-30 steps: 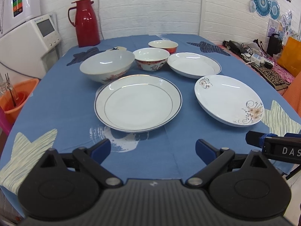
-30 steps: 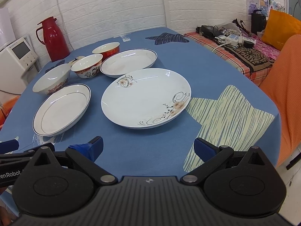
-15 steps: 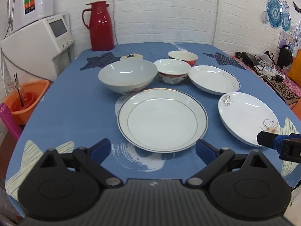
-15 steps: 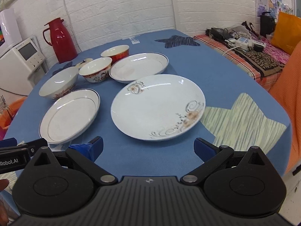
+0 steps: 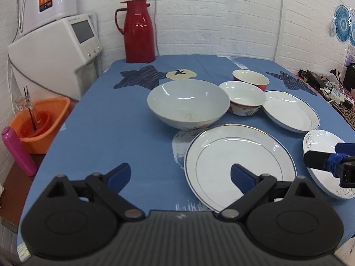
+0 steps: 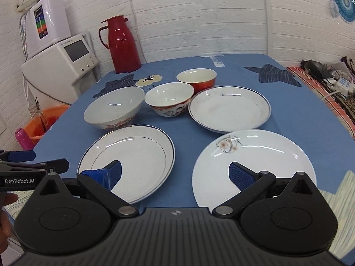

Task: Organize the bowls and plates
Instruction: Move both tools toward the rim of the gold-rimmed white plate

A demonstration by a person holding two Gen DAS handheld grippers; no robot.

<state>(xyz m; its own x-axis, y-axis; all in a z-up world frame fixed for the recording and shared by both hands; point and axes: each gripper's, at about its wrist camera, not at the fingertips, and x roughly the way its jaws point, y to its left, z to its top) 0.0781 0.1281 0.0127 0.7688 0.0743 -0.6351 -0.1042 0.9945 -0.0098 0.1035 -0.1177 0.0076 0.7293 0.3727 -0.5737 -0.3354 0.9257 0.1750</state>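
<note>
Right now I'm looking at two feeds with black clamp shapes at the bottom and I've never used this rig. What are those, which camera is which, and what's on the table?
The black shapes are two handheld grippers, one in each of a person's hands; no robot arm is involved. Each feed comes from a fisheye camera on a gripper, looking forward along its two blue-tipped fingers.

In the left wrist view you see the left gripper, open and holding nothing. The right wrist view shows the right gripper, also open and empty.

On the blue tablecloth lie three plates: a rimmed plate, a floral plate and a deeper plate. Behind them stand three bowls: a large white bowl, a patterned bowl and a red bowl. A red thermos stands at the far edge. Nothing is stacked yet.
</note>
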